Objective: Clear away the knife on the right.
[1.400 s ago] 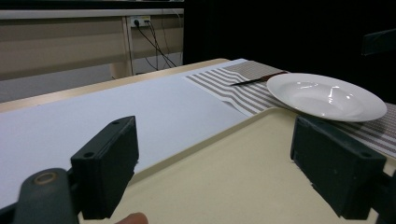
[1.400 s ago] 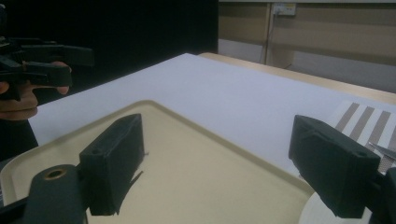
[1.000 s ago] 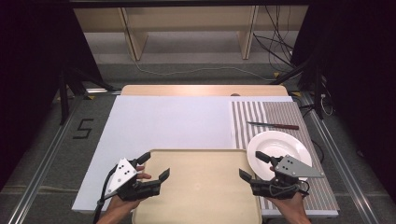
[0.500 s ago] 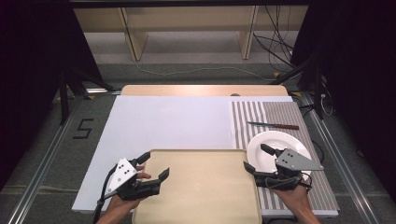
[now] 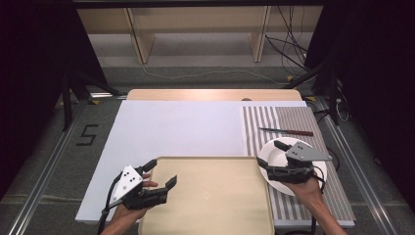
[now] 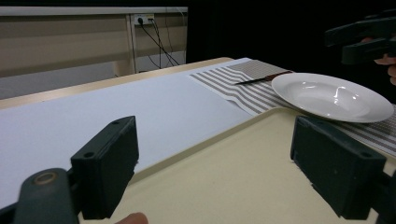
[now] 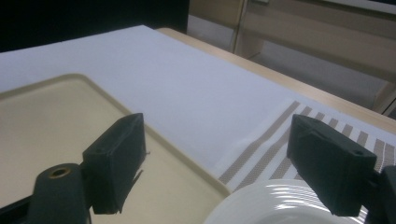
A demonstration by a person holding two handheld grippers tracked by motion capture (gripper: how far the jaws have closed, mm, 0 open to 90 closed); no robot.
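The right gripper (image 5: 277, 153) has slid from the tray's (image 5: 210, 196) edge out over the white plate (image 5: 274, 152), jaws wide with nothing between them, probably lining up a rim grasp. The left gripper (image 5: 161, 174) hangs open over the tray's corner.

Dim, dark surroundings; soft focus

A single black numeral "5" (image 5: 86, 135) is marked on the grey floor (image 5: 63, 161), just left of the table (image 5: 210, 94). Nothing else is legible.
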